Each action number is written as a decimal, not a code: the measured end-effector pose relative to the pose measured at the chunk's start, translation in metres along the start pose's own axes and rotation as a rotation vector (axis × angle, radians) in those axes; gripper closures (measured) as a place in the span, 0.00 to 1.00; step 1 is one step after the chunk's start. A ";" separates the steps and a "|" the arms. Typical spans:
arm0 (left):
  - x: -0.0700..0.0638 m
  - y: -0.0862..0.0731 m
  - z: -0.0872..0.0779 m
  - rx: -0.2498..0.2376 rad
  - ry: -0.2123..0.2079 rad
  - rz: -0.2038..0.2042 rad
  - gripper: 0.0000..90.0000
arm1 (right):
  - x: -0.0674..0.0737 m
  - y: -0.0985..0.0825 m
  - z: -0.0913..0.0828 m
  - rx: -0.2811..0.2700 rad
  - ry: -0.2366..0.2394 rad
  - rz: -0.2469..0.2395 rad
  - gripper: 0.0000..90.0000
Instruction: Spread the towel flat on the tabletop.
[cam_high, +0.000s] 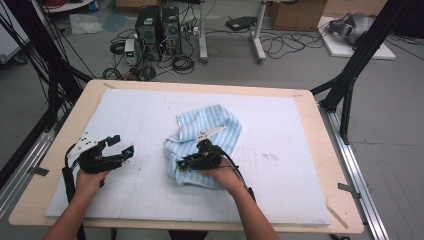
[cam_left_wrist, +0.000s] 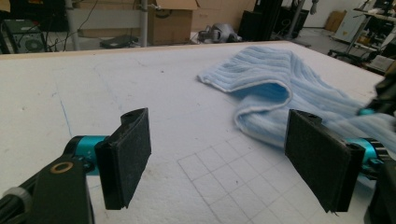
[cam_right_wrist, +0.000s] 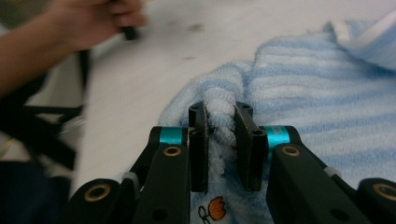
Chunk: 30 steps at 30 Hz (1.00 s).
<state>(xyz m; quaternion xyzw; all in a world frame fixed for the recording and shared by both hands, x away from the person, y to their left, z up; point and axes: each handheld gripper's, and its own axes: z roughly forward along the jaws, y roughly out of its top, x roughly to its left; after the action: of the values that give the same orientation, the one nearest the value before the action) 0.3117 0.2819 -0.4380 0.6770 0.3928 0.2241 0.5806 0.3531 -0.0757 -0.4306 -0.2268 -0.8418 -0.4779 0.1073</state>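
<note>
A light blue striped towel (cam_high: 207, 132) lies crumpled in the middle of the white mat (cam_high: 280, 150). My right gripper (cam_high: 182, 164) rests on the towel's near left part and is shut on a pinched fold of it; in the right gripper view the fluffy fold (cam_right_wrist: 219, 135) is squeezed between the two black pads. The towel (cam_right_wrist: 317, 84) spreads away to the right there, with a small orange print near the jaws. My left gripper (cam_high: 122, 146) hovers over the mat to the left of the towel, jaws wide open and nothing between them (cam_left_wrist: 219, 163). The towel (cam_left_wrist: 280, 88) lies ahead of it to the right.
The mat covers a wooden table (cam_high: 70, 130) whose edges show all round. Black frame struts (cam_high: 350, 75) stand at the table's far corners. Computers (cam_high: 157, 27), cables and boxes sit on the floor beyond. The person's left hand (cam_right_wrist: 93, 18) appears blurred in the right gripper view.
</note>
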 end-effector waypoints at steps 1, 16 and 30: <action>0.000 0.000 0.000 0.000 -0.001 0.000 0.26 | 0.000 0.000 0.000 0.000 0.000 0.000 0.86; -0.013 0.008 0.026 0.064 -0.120 -0.016 0.35 | 0.000 -0.042 -0.093 -0.147 -0.423 0.076 0.45; -0.056 0.025 0.149 0.450 -0.173 0.153 0.53 | -0.006 -0.077 -0.127 -0.200 -0.556 0.140 0.44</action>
<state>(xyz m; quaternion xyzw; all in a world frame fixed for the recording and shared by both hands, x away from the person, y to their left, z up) 0.3982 0.1461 -0.4385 0.8338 0.3290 0.1154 0.4279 0.3164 -0.2194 -0.4251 -0.4156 -0.7700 -0.4696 -0.1173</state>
